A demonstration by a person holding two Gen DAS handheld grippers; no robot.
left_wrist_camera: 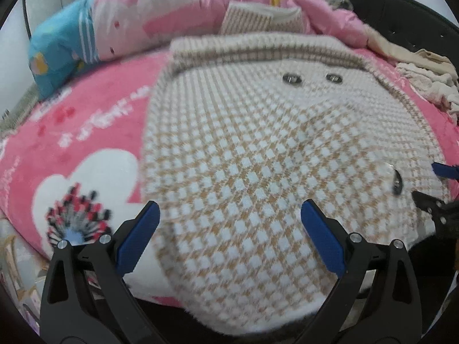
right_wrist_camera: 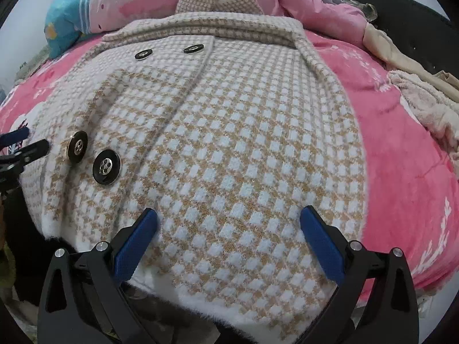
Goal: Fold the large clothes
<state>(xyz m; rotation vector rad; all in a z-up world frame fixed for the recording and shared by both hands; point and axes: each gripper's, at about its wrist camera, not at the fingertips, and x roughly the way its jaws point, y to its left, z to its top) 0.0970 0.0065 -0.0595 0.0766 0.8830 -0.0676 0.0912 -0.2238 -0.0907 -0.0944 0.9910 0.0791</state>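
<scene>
Both my grippers spread wide over the tan-and-white houndstooth knit coat (right_wrist_camera: 218,149).
Left gripper (left_wrist_camera: 229,215) and right gripper (right_wrist_camera: 229,220) grasp nothing above its fuzzy near hem; pink fleece blanket (right_wrist_camera: 401,149) flanks it.

A bed with a pink blanket (right_wrist_camera: 401,157) carried a checked coat (right_wrist_camera: 229,143), a pink quilt (left_wrist_camera: 178,14) and pale clothes (right_wrist_camera: 424,103).

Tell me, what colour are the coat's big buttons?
Black with shiny silver middles, clearest in the right wrist view.
</scene>
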